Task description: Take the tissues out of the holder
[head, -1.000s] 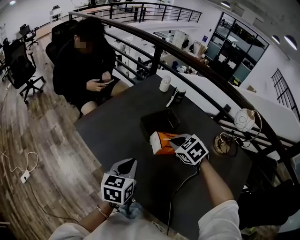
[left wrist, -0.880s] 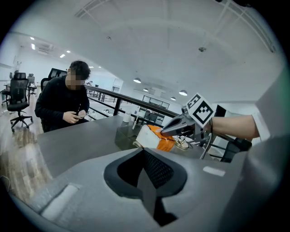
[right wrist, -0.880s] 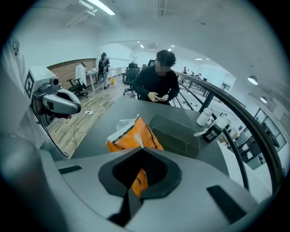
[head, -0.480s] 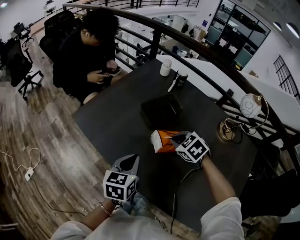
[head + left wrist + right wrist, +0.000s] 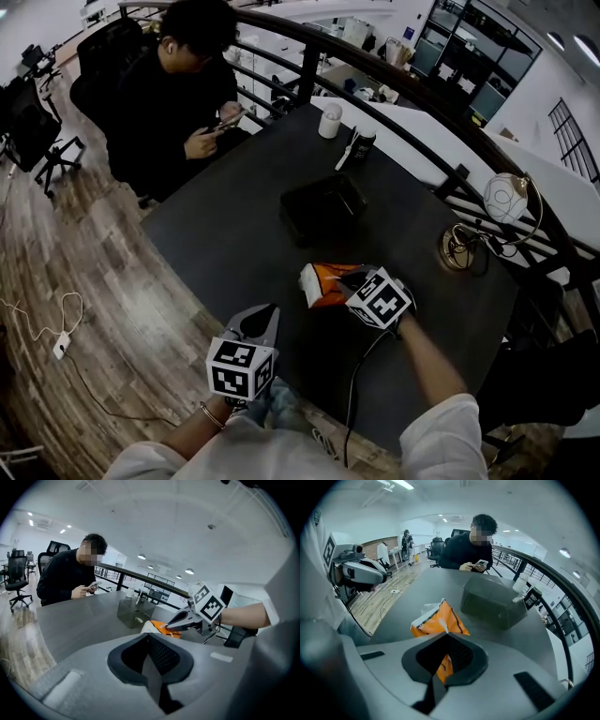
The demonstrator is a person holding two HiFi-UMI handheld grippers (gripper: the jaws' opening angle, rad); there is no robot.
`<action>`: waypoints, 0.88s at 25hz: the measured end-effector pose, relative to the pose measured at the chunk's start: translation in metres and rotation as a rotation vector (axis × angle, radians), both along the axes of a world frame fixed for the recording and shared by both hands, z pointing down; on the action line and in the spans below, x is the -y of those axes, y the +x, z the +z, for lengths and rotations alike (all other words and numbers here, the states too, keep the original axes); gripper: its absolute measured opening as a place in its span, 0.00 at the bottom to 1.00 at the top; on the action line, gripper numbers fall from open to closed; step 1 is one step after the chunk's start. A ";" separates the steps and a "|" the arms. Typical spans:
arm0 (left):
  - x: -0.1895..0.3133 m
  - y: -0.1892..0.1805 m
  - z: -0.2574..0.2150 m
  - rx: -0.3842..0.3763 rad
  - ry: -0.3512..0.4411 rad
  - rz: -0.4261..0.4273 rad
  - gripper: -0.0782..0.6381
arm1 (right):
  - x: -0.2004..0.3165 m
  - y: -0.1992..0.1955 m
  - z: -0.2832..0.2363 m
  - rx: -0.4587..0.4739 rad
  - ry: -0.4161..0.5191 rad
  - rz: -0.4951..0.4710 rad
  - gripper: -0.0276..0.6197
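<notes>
- Closest to the camera is the left gripper (image 5: 260, 321), hanging over the near edge of the table (image 5: 234, 234). Its own view shows the jaws pressed together with nothing between them.
- A bit further in, the right gripper (image 5: 347, 279) is clamped on the tissue pack (image 5: 323, 286). In its own view you can see the orange wrapper pinched right between the pads.
- The tissue pack is orange with a white end. It's out of the holder, down low at the tabletop on the near side of the holder. Can't tell if it's actually touching the table.
- A dark cable (image 5: 356, 375) trails back from the right gripper towards the person's white sleeve.
- Next up is the holder (image 5: 323, 208), a dark open-topped box sitting flat around the middle of the table. It's near the pack but there's a clear gap between them.
- Off to the right near the table edge is a lamp (image 5: 506, 199) with a round pale shade and a brassy base.
- At the far end of the table are a white cup (image 5: 329, 120) and, just beside it, a small dark thing (image 5: 363, 147) that's too small to make out.
- A dark railing (image 5: 308, 70) runs behind the table.
- On the far left a person in black (image 5: 173, 89) sits at the table's corner, looking at a phone (image 5: 228, 119).
- Beyond that are wood flooring and an office chair (image 5: 28, 122).
</notes>
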State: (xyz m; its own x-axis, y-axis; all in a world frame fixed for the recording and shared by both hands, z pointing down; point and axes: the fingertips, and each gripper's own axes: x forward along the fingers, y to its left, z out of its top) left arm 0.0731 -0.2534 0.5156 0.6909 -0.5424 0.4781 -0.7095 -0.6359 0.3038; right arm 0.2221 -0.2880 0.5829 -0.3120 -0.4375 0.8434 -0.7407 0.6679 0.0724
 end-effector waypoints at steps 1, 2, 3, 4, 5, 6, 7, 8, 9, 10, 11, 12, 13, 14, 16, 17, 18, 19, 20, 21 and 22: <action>0.000 -0.001 0.001 0.002 -0.001 -0.003 0.12 | -0.001 -0.001 0.002 0.003 -0.002 0.000 0.06; -0.001 -0.002 0.002 0.004 -0.002 -0.005 0.12 | -0.002 -0.003 0.004 0.006 -0.003 -0.001 0.06; -0.001 -0.003 0.002 0.005 -0.003 -0.008 0.12 | -0.003 -0.004 0.006 0.008 -0.006 -0.002 0.06; -0.001 -0.004 0.003 0.006 -0.004 -0.010 0.12 | -0.004 -0.005 0.009 0.010 -0.009 -0.002 0.06; -0.001 -0.004 0.003 0.007 -0.005 -0.012 0.12 | -0.005 -0.006 0.011 0.013 -0.013 -0.002 0.06; -0.001 -0.005 0.003 0.008 -0.005 -0.014 0.12 | -0.006 -0.007 0.012 0.017 -0.016 -0.002 0.06; 0.000 -0.005 0.003 0.009 -0.006 -0.015 0.12 | -0.006 -0.008 0.014 0.021 -0.018 -0.002 0.06; 0.000 -0.006 0.003 0.010 -0.007 -0.017 0.12 | -0.007 -0.010 0.015 0.024 -0.020 -0.001 0.06; 0.000 -0.006 0.003 0.011 -0.007 -0.019 0.12 | -0.007 -0.011 0.016 0.028 -0.020 0.000 0.06; 0.000 -0.007 0.003 0.011 -0.008 -0.021 0.12 | -0.008 -0.013 0.017 0.031 -0.020 0.000 0.06; 0.000 -0.008 0.004 0.011 -0.009 -0.023 0.12 | -0.009 -0.014 0.019 0.034 -0.019 -0.001 0.06; 0.000 -0.009 0.004 0.012 -0.010 -0.025 0.12 | -0.010 -0.016 0.021 0.037 -0.019 -0.003 0.06; 0.000 -0.009 0.005 0.012 -0.011 -0.026 0.12 | -0.011 -0.017 0.022 0.039 -0.020 -0.004 0.06; 0.001 -0.009 0.006 0.013 -0.012 -0.027 0.12 | -0.012 -0.018 0.024 0.042 -0.021 -0.005 0.06; 0.002 -0.007 0.007 0.014 -0.013 -0.027 0.12 | -0.012 -0.019 0.026 0.049 -0.022 -0.002 0.06; 0.002 -0.006 0.007 0.015 -0.014 -0.026 0.12 | -0.012 -0.019 0.026 0.054 -0.021 0.001 0.06; 0.003 -0.004 0.007 0.016 -0.014 -0.026 0.12 | -0.011 -0.019 0.026 0.059 -0.020 0.003 0.06; 0.003 -0.003 0.007 0.017 -0.015 -0.025 0.12 | -0.011 -0.018 0.027 0.064 -0.020 0.006 0.06; 0.003 -0.003 0.008 0.019 -0.015 -0.025 0.12 | -0.011 -0.018 0.027 0.068 -0.019 0.009 0.06; 0.004 -0.002 0.008 0.021 -0.016 -0.025 0.12 | -0.011 -0.018 0.028 0.074 -0.018 0.012 0.06; 0.004 -0.002 0.009 0.022 -0.016 -0.025 0.12 | -0.011 -0.018 0.028 0.080 -0.017 0.016 0.06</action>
State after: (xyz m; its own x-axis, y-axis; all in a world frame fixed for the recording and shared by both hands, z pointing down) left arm 0.0713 -0.2575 0.5242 0.6664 -0.5517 0.5016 -0.7318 -0.6129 0.2981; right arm 0.2036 -0.2771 0.6110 -0.3717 -0.4287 0.8234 -0.7542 0.6567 0.0014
